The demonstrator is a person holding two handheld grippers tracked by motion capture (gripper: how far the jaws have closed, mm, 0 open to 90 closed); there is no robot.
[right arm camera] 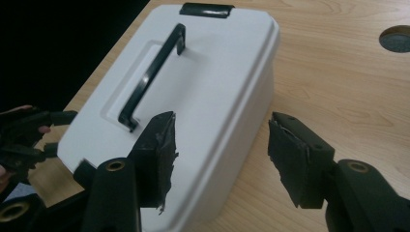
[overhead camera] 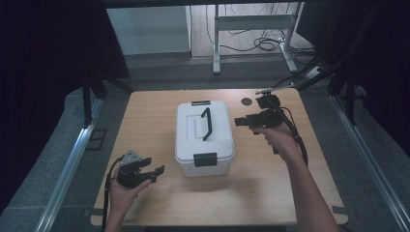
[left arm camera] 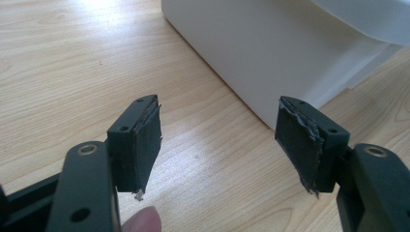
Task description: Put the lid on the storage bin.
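A white plastic box (overhead camera: 204, 137) with a closed lid stands in the middle of the wooden table (overhead camera: 145, 121). Its black carry handle (overhead camera: 207, 123) stands raised on the lid, and a black latch (overhead camera: 205, 159) sits on its near end. My left gripper (overhead camera: 155, 170) hovers left of the box's near corner, open and empty; the box wall (left arm camera: 270, 48) lies just beyond its pads (left arm camera: 145, 140). My right gripper (overhead camera: 240, 121) is at the box's right side, open and empty, pointing at the box (right arm camera: 203, 96) and handle (right arm camera: 151, 72).
A round cable hole (overhead camera: 247, 101) lies in the table behind the right gripper, seen as a hole (right arm camera: 396, 38) in the right gripper view too. A metal desk frame (overhead camera: 251, 29) and cables lie on the floor beyond the table. Bare wood surrounds the box.
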